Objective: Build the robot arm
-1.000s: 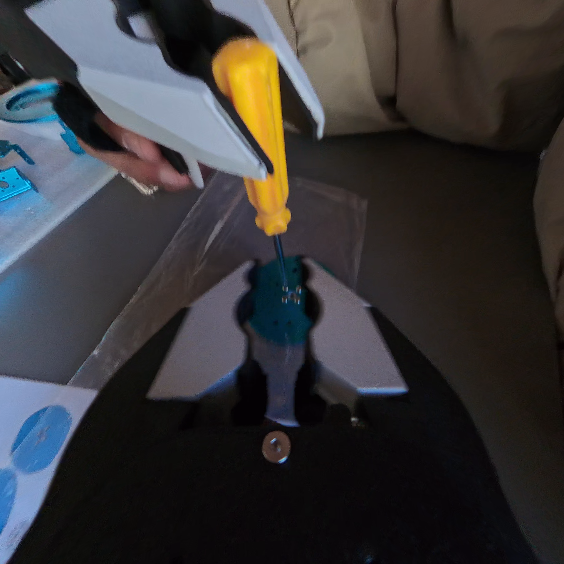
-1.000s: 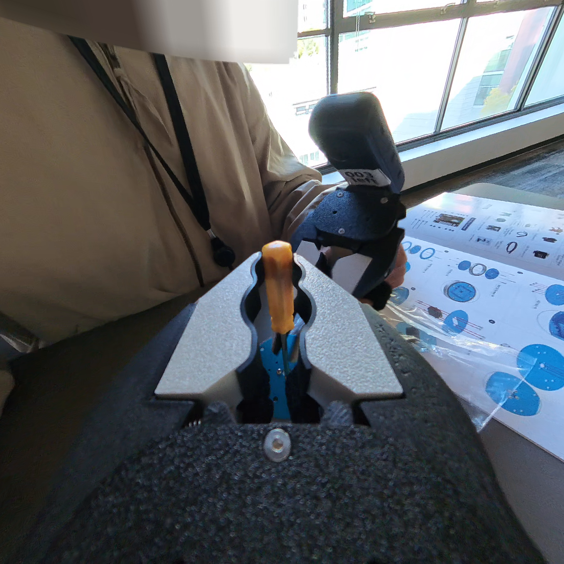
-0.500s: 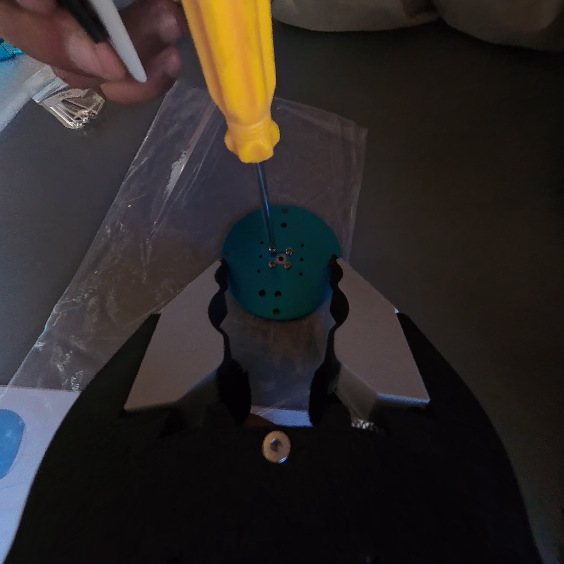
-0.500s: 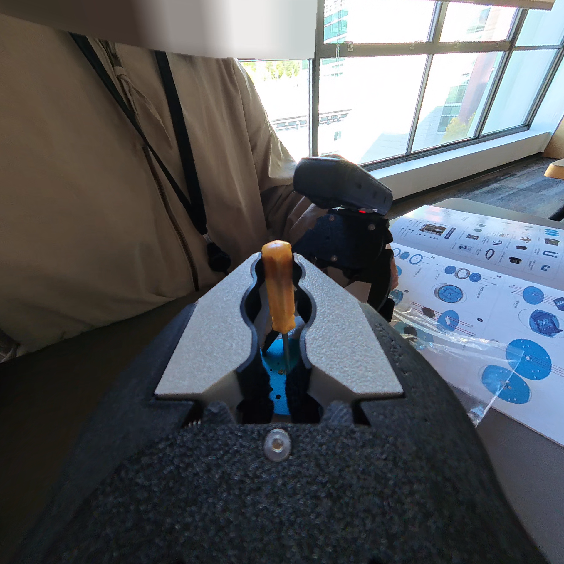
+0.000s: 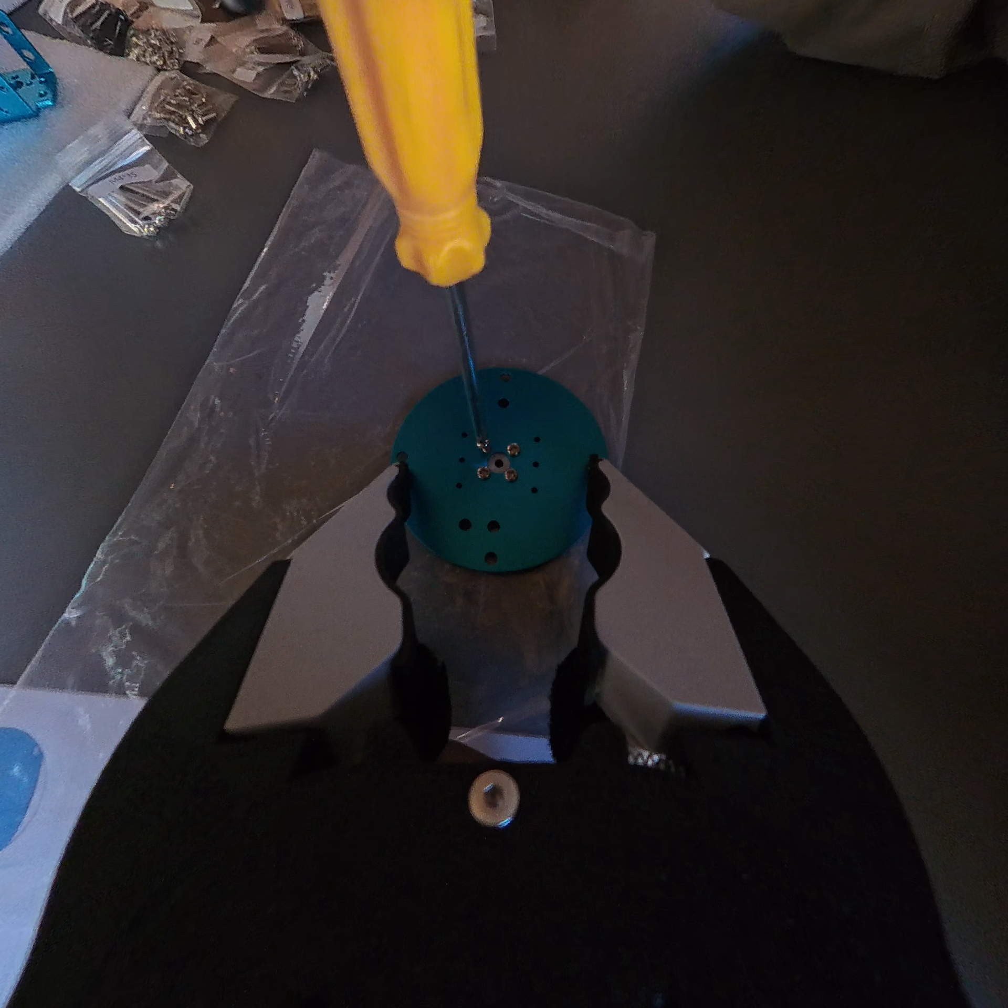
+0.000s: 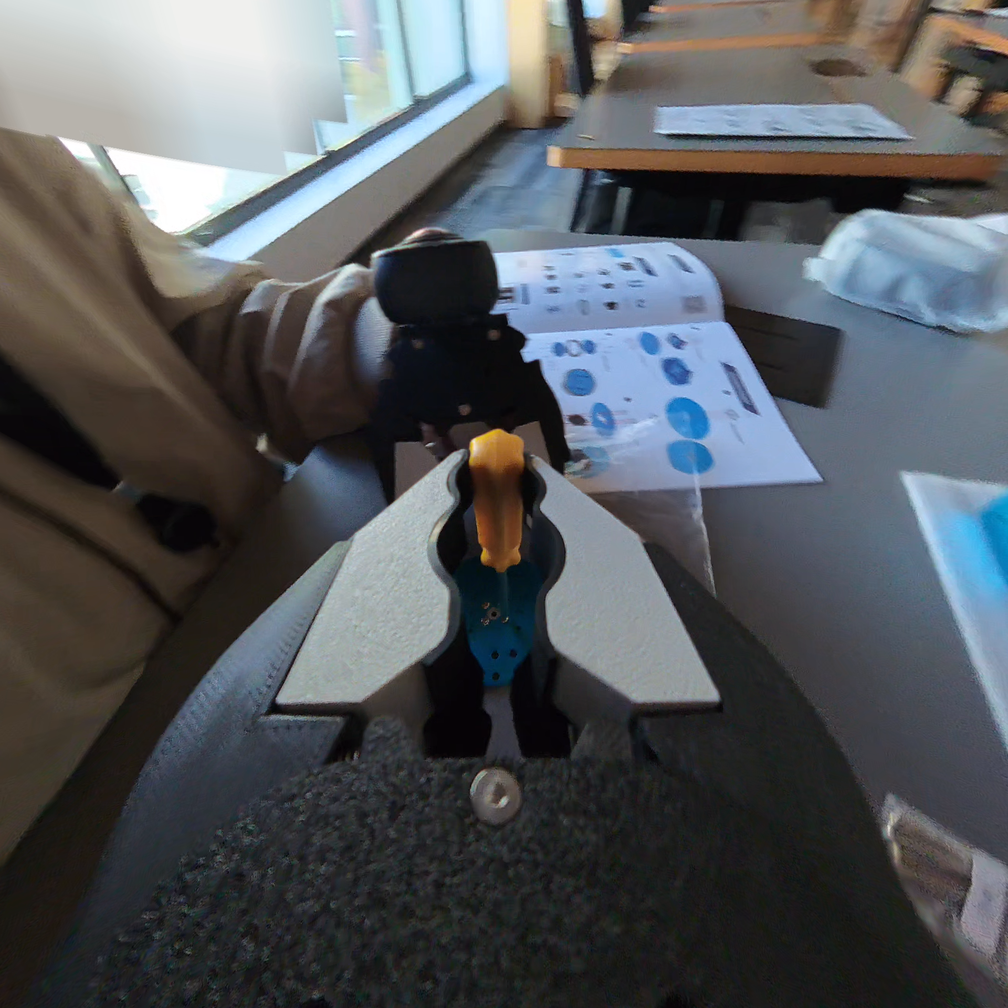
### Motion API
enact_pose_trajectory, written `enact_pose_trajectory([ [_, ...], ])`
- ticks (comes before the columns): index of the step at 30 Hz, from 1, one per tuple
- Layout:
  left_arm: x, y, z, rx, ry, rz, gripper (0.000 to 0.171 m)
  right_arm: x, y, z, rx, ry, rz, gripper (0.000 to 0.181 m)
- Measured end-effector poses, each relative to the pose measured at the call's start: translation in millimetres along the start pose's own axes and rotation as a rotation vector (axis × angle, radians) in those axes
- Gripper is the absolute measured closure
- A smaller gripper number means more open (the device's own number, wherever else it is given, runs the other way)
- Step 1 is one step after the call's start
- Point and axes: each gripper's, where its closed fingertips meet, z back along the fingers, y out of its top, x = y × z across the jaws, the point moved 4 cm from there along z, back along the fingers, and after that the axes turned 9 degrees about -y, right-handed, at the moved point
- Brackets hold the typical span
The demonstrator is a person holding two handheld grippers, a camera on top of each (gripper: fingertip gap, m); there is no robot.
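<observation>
A round blue-green disc (image 5: 523,513) with many holes and small screws around its centre sits between the fingertips of my left gripper (image 5: 496,469), which is shut on its rim, over a clear plastic bag (image 5: 262,436). My right gripper (image 6: 496,474) is shut on the yellow handle of a screwdriver (image 6: 496,507). The screwdriver (image 5: 420,125) comes down from above, and its tip rests on one screw near the disc's centre. The disc (image 6: 499,638) also shows between the right fingers, with the left gripper (image 6: 463,382) behind it.
Small bags of screws (image 5: 174,103) and a blue bracket (image 5: 22,93) lie at the far left of the dark table. An open instruction booklet (image 6: 654,393), a wrapped bundle (image 6: 916,273) and a person's tan sleeve (image 6: 218,354) surround the work spot. My right fingertips sit around 12 cm from my left ones.
The left jaws now stand wider, gripping the disc at its rim, and the disc faces the camera flat. The right view has swung away from the person towards the room. The screwdriver stays on the disc.
</observation>
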Motion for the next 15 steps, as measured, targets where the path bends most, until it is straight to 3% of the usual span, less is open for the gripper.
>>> enact_pose_trajectory([
  [4,0.1,0.1,0.0,0.001,0.009,-0.004,0.106,0.8,0.4,-0.8,-0.031,-0.315,-0.165,0.165],
  [9,0.1,0.3,0.0,0.002,0.029,-0.005,0.105,-11.1,0.4,-2.1,0.041,-0.644,-0.17,0.165],
  [15,0.4,0.8,-0.3,0.001,0.042,-0.009,0.106,-10.5,-3.3,2.5,0.136,-1.01,-0.332,0.165],
])
